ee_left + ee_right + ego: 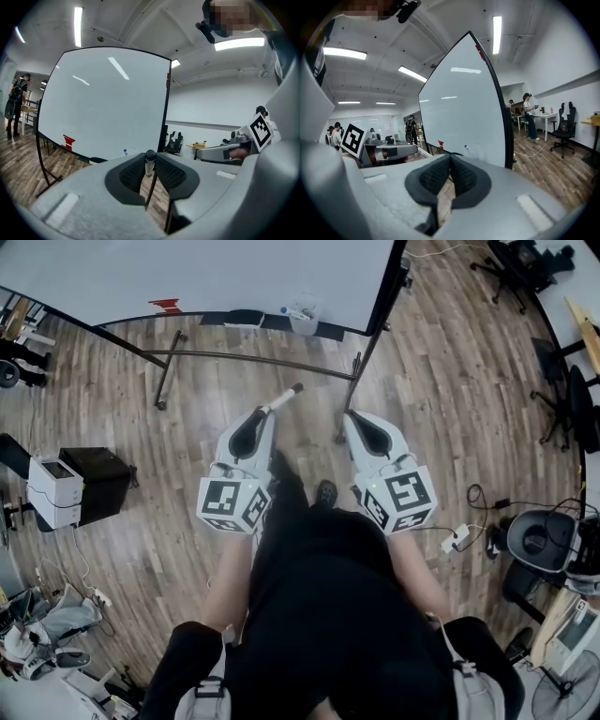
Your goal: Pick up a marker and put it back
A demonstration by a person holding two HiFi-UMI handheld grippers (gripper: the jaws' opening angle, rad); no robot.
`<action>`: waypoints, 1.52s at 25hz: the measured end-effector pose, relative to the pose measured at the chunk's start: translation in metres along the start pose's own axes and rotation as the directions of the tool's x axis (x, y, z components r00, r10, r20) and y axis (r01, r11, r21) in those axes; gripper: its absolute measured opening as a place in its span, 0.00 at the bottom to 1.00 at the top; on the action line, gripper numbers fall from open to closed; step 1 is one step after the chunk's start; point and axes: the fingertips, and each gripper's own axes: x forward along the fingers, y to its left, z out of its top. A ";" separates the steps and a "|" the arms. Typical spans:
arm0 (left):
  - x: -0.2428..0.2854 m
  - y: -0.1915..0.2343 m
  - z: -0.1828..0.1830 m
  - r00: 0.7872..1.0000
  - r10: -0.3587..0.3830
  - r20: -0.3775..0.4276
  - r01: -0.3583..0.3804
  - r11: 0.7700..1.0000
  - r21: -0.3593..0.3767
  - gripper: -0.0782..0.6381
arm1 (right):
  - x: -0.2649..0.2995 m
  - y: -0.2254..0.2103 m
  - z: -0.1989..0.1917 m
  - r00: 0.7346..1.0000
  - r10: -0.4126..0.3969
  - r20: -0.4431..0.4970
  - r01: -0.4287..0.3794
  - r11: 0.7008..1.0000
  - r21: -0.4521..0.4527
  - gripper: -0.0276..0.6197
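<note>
Left claw [150, 157] tight around marker [282, 397]

White-faced, black-framed whiteboard [187, 273] with a red mark [167, 306]; brown wood-plank floor [450, 381]. Left gripper [269, 412] and right gripper [354, 416]: pale grey, jaws lined in textured black, cubes [232, 504] patterned with black-and-white squares. The marker [279, 400] has a pale barrel and a dark cap.

Wood-plank floor [450, 381] — rolling whiteboard [187, 273], black office chairs [511, 268], ceiling strip lights [239, 43]
</note>
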 end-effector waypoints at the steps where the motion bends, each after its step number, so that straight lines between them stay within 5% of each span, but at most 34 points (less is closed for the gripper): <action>1: 0.001 0.000 -0.001 1.000 0.003 -0.002 -0.003 1.000 0.001 0.22 | -0.002 -0.001 -0.001 1.000 -0.001 -0.001 0.001 1.000 0.000 0.05; 12: 0.009 -0.013 0.007 1.000 -0.016 -0.019 0.017 0.999 0.048 0.22 | 0.003 -0.006 -0.002 1.000 -0.019 0.003 0.019 0.999 0.030 0.05; 23: 0.067 0.028 0.026 0.999 -0.035 0.017 0.034 0.996 0.086 0.22 | 0.053 -0.021 0.027 0.998 -0.056 0.005 0.056 0.998 -0.032 0.05; 32: 0.132 0.059 0.051 0.995 -0.078 0.055 0.065 0.977 0.204 0.22 | 0.102 -0.040 0.049 0.994 -0.109 0.018 0.110 0.992 -0.068 0.05; 38: 0.167 0.076 0.033 0.994 -0.111 0.002 0.106 0.958 0.265 0.22 | 0.123 -0.047 0.042 0.987 -0.160 0.014 0.160 0.986 -0.037 0.05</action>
